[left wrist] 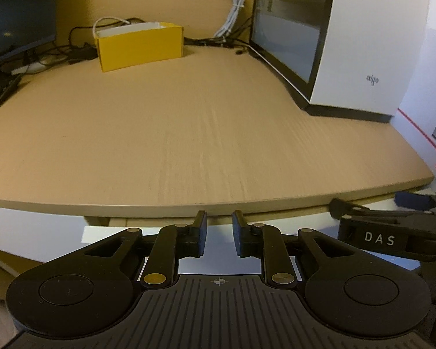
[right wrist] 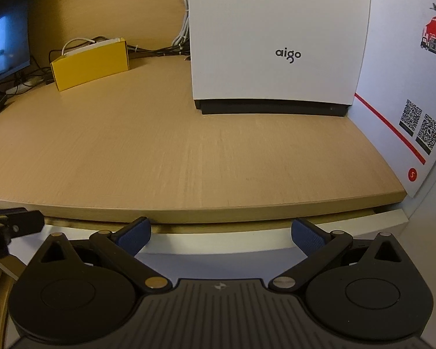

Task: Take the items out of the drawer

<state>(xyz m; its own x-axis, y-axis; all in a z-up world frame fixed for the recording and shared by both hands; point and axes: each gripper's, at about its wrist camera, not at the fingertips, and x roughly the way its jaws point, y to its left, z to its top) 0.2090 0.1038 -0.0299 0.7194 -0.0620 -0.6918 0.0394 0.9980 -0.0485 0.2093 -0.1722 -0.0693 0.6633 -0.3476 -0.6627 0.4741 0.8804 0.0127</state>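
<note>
so going left to right here: far left there's a dark monitor [left wrist: 17,11] with a mess of cables under it, then a yellow box [left wrist: 139,45] sitting open at the back of the wooden desk [left wrist: 189,133], then a white aigo PC case [right wrist: 276,37] on the right with a printed carton [right wrist: 407,87] touching its side. The thing that matters is the drawer [right wrist: 218,245], and it sits right under the desk's front edge, straight ahead of and slightly below both claws, its white front running left-right across the view. It looks closed or barely cracked, flat white panel, no handle that I can make out, and nothing of what's inside shows. The left gripper [left wrist: 219,234] has its jaws only a narrow gap apart with nothing between them, parked just in front of the desk lip. The right gripper [right wrist: 221,238] is spread wide, blue pads [right wrist: 135,237] facing in, also empty. Both hover about equally close to the panel, side by side, so honestly either could go first, though my guess is the wide-open right one is better set to hook the top edge and pull toward the camera
</note>
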